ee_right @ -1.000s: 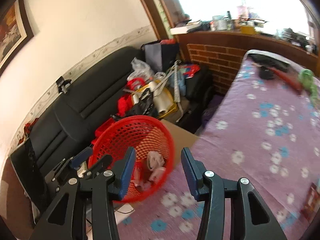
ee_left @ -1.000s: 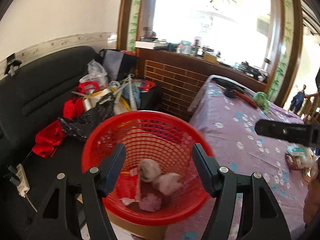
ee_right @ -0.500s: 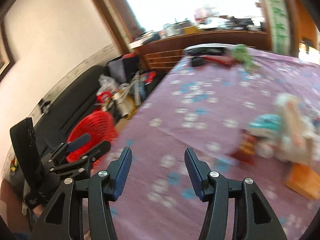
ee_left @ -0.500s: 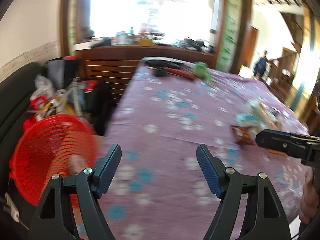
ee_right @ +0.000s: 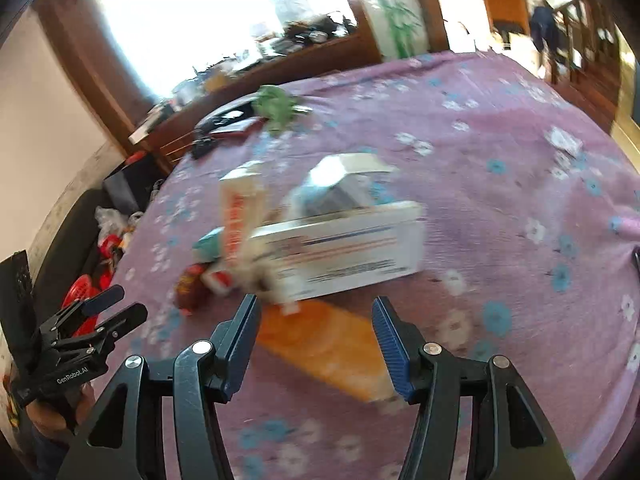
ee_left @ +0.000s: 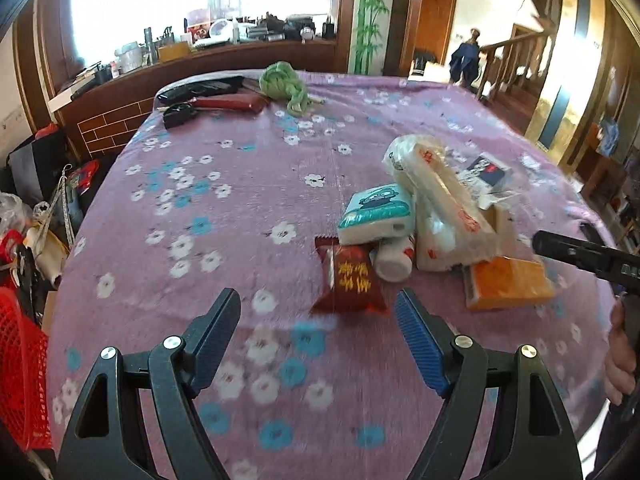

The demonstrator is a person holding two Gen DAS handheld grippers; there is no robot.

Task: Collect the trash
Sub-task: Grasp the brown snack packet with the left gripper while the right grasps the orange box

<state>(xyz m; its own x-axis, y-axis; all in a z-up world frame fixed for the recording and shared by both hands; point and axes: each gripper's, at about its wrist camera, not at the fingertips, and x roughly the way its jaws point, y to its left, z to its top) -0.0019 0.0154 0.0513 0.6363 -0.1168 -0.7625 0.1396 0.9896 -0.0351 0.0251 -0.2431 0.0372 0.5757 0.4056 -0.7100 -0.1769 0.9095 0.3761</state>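
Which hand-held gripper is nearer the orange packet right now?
Right. The right hand-held gripper hangs open directly over the orange packet; the left hand-held gripper is off to its left, nearer the red snack wrapper.

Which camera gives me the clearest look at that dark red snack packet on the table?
The left wrist view: the dark red snack packet lies sharp and whole on the flowered cloth, yellow print visible, just ahead of the open left gripper. The right wrist view shows it only as a small blurred red patch at the pile's left edge.
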